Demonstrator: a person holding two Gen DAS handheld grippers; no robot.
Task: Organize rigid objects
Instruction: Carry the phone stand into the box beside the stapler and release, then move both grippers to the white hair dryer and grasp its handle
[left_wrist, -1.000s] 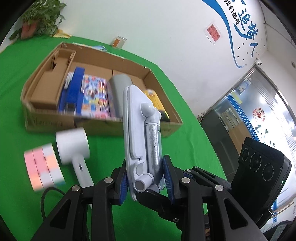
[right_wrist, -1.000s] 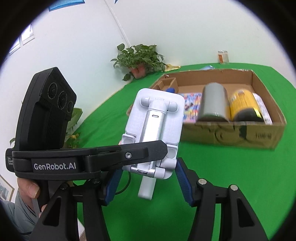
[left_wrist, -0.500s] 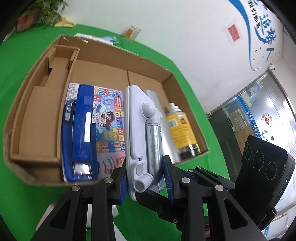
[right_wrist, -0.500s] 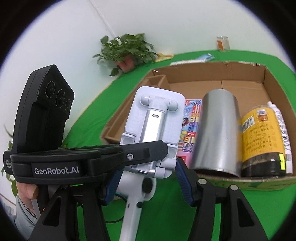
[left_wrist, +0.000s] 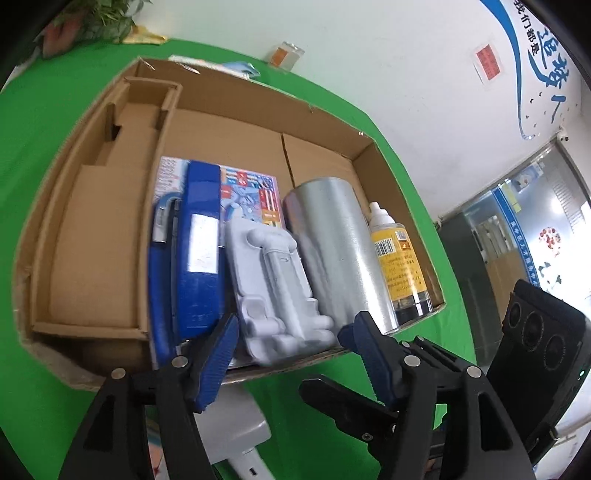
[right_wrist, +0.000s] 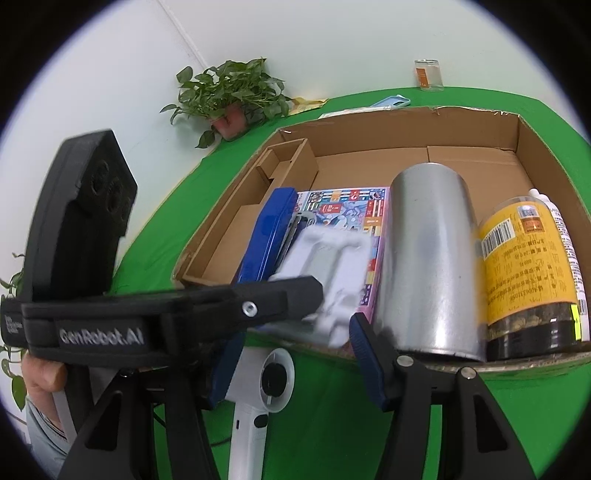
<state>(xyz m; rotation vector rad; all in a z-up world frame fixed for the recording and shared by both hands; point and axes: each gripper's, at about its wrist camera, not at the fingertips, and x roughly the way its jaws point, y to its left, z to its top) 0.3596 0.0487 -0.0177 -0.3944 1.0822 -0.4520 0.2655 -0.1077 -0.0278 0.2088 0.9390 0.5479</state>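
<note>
A green cloth covered the surface (left_wrist: 55, 122), which met a plain white wall (right_wrist: 332, 40). A potted plant (right_wrist: 229, 99) stood at the wall's corner, a small glass jar (right_wrist: 428, 75) farther along. Blue lettering (left_wrist: 546, 48) and a red notice (left_wrist: 487, 64) marked the wall beside a glass door (left_wrist: 524, 229).
</note>
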